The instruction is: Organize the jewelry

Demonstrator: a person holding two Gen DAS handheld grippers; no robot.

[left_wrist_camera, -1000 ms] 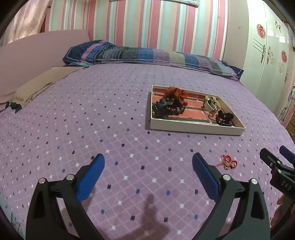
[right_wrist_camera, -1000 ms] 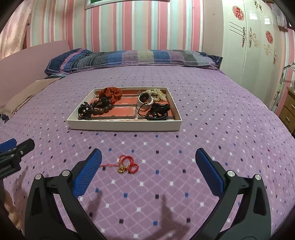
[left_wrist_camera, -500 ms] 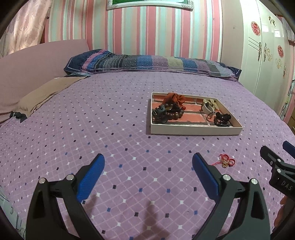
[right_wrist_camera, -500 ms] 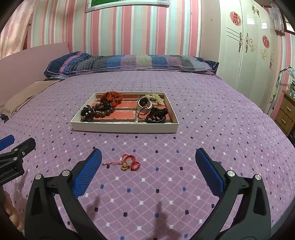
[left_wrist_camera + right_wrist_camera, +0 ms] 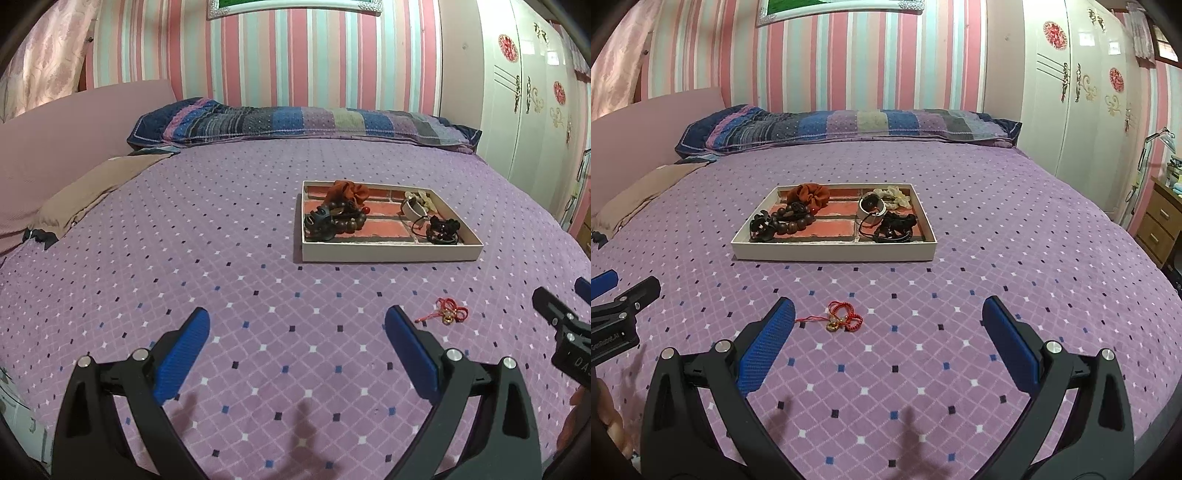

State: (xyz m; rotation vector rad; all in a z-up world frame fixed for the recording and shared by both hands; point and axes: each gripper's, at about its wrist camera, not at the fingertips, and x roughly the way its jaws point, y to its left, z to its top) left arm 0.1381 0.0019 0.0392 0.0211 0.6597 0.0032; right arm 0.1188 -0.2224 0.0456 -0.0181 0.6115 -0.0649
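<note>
Both tools raised over purple bedspread (image 5: 960, 206), jaws wide, nothing held: left gripper (image 5: 297, 328), right gripper (image 5: 886, 317). Likely staged for a pick. Red cord charm (image 5: 842, 318) loose on cover, just ahead of right gripper toward its left finger, well short of tray (image 5: 834, 253). Thin knotted red string, small gold bead, trailing tail. Tray already loaded: scrunchie, beads, ties.

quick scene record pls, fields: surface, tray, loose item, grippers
surface: purple patterned bedspread
tray: shallow white tray on the bed, holding beaded bracelet, rust scrunchie, black hair ties
loose item: red string charm on the bedspread, outside the tray, nearer than it
left gripper: open, empty
right gripper: open, empty, charm just ahead
</note>
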